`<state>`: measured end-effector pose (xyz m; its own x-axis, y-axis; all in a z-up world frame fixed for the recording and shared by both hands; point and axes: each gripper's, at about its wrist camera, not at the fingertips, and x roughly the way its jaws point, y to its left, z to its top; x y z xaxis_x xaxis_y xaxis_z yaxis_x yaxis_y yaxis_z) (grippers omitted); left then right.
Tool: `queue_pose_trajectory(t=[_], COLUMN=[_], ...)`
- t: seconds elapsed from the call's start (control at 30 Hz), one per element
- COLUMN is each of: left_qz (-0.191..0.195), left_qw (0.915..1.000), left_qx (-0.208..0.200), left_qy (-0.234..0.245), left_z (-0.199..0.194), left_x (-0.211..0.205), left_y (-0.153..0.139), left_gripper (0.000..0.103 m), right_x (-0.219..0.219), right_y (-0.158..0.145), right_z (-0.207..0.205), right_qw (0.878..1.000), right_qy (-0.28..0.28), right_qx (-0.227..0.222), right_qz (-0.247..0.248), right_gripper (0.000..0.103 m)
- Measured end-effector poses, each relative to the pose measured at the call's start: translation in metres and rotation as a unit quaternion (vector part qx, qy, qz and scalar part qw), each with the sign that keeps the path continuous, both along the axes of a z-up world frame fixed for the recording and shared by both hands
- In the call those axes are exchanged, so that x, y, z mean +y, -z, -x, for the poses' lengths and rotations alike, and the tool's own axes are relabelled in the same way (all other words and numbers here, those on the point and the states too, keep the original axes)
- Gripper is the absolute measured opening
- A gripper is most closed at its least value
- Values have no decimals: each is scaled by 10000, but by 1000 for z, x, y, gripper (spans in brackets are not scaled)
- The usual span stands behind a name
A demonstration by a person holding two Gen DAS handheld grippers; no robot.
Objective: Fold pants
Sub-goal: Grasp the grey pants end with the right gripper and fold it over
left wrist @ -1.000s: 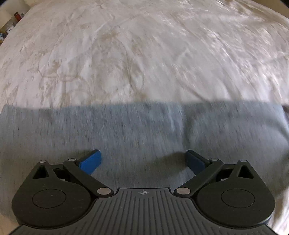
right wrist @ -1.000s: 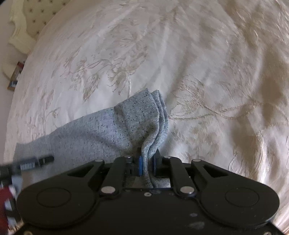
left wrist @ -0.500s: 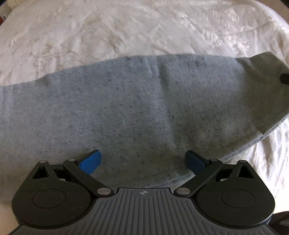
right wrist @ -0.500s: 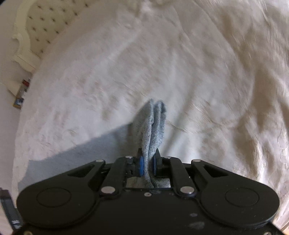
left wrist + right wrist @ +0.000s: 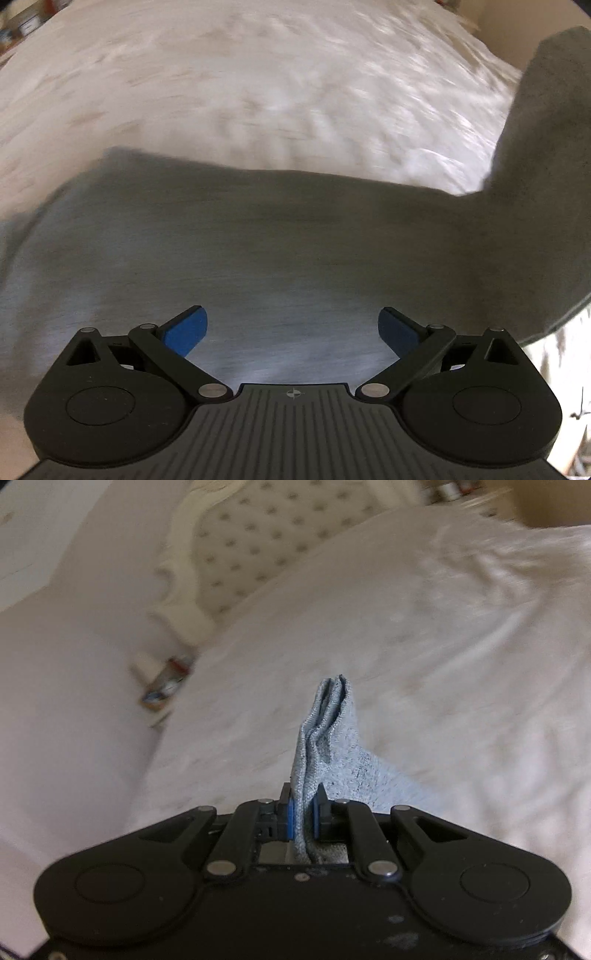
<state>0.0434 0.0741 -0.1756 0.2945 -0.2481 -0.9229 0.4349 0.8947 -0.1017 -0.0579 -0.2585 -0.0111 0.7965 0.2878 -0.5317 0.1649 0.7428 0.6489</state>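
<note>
A bunched edge of the grey knit pants [image 5: 328, 738] is clamped by the right gripper [image 5: 303, 818]; the left gripper [image 5: 291, 328] is held spread above them on the white bedspread [image 5: 258, 92].

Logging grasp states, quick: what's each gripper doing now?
Left gripper: open, holding nothing, above the gray pants.
Right gripper: closed on the pants' bunched edge.

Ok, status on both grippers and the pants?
Left gripper open over pants. Right gripper shut on bunched end, lifted off bed. Nothing in the way.
</note>
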Motion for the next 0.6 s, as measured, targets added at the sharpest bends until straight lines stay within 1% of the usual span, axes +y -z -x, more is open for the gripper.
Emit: queue_pose_trajectory(t=[0.07, 0.13, 0.17, 0.27, 0.3, 0.33, 0.4, 0.47, 0.5, 0.53, 0.6], left_qz=[-10, -64, -106, -219, -238, -250, -246, -189, -140, -83, 34], left_qw=[9999, 9996, 9994, 9989, 9987, 9985, 9981, 9977, 9976, 9975, 9975], left_qx=[11, 20, 16, 0, -5, -12, -14, -53, -92, -126, -196], left_qy=[-157, -280, -322, -419, -449, -490, -564, -645, -674, -687, -672], left_z=[-8, -14, -17, -24, -25, -27, -31, -34, -36, -37, -39], left_x=[27, 54, 67, 98, 107, 115, 124, 131, 131, 131, 124], left_y=[-2, -3, -4, -5, -6, -7, -8, -12, -16, -20, -27], left_gripper=[101, 101, 101, 101, 101, 101, 101, 101, 101, 101, 101], right_x=[44, 87, 111, 170, 189, 200, 216, 221, 220, 217, 204], right_y=[12, 34, 48, 85, 101, 111, 127, 125, 118, 110, 96], right_z=[-18, -36, -44, -63, -70, -74, -78, -74, -72, -68, -60], right_qw=[9997, 9986, 9976, 9913, 9868, 9834, 9772, 9774, 9790, 9809, 9838], right_qy=[-239, -475, -615, -1008, -1162, -1248, -1391, -1433, -1435, -1419, -1326], right_qx=[43, 197, 305, 697, 915, 1071, 1327, 1273, 1172, 1050, 904], right_qz=[-32, -109, -65, 473, 656, 764, 900, 895, 850, 812, 804], right_gripper=[11, 11, 11, 11, 13, 19, 26, 34, 43, 46, 46])
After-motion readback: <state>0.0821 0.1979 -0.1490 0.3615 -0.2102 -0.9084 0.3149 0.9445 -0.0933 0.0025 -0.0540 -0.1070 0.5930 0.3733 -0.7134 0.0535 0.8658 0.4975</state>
